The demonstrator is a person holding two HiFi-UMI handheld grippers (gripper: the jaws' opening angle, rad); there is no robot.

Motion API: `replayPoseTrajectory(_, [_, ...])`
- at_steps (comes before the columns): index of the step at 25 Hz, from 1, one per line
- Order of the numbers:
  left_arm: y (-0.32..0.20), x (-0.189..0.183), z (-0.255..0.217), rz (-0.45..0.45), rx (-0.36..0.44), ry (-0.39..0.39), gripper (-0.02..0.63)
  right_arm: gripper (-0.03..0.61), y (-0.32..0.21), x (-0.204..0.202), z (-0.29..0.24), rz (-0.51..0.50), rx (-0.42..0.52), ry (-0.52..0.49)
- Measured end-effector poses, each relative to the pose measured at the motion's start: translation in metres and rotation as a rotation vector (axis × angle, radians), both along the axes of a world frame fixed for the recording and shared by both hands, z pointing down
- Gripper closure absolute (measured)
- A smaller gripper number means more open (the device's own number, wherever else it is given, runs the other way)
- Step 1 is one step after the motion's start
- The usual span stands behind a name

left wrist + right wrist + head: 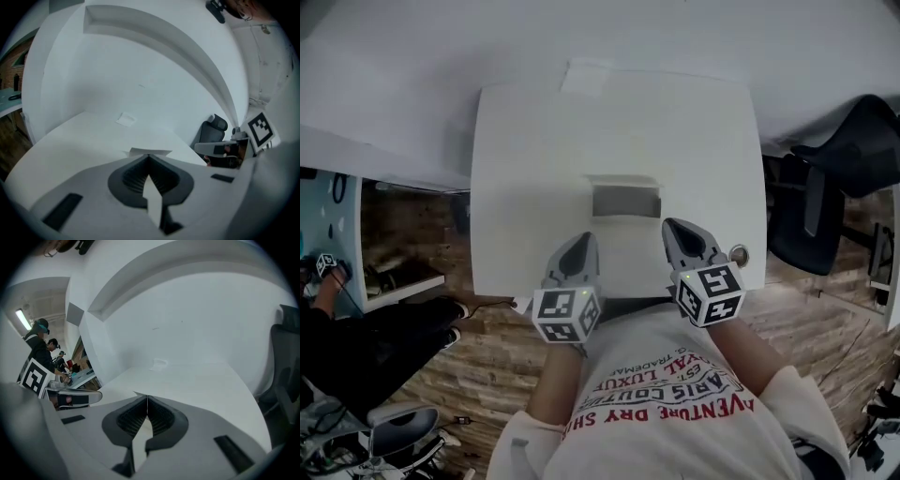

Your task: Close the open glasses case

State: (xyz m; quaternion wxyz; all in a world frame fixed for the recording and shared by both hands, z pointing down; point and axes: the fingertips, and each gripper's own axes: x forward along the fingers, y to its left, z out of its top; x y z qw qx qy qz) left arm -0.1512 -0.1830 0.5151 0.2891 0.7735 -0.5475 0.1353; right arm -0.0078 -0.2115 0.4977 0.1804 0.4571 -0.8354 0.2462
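The open glasses case [625,200] lies at the middle of the white table [525,169], its grey inside facing up and its pale lid [623,180] at the far side. Both grippers hover at the table's near edge, just short of the case. My left gripper [581,240] points at its near left corner and my right gripper [673,226] at its near right corner. In the left gripper view the jaws [149,157] meet with nothing between them, and the case's white edge [150,152] shows just beyond. The right gripper's jaws [147,398] are likewise pressed together and empty.
A small white patch [589,77] lies at the table's far edge. A small round fitting [738,254] sits on the table's near right corner. A black office chair [834,178] stands to the right, and a seated person [323,309] is at the left over the wooden floor.
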Motion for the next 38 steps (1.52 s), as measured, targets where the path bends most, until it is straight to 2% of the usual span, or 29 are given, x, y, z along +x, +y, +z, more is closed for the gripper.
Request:
replayPoseTrajectory(4, [0.021, 0.011, 0.001, 0.045, -0.057, 0.013, 0.615, 0.566, 0.014, -0.001, -0.007, 0.01, -0.029, 0.013])
replayPoseTrajectory(14, [0.042, 0.014, 0.015, 0.048, -0.149, -0.015, 0.615, 0.566, 0.002, -0.012, -0.019, -0.033, -0.03, 0.021])
replayPoseTrajectory(21, [0.042, 0.018, 0.025, 0.123, -0.177, -0.068, 0.615, 0.566, -0.004, -0.021, -0.008, -0.024, -0.065, 0.013])
replayPoseTrajectory(26, [0.036, 0.026, 0.041, 0.181, -0.22, -0.05, 0.615, 0.566, -0.011, -0.018, 0.007, 0.012, -0.099, 0.036])
replayPoseTrajectory(31, [0.033, 0.024, 0.048, 0.159, -0.261, 0.049, 0.615, 0.566, -0.014, -0.016, 0.011, 0.045, -0.089, 0.053])
replayPoseTrajectory(38, [0.02, 0.022, 0.062, 0.2, -0.259, 0.04, 0.615, 0.566, -0.019, -0.02, 0.025, 0.051, -0.077, 0.075])
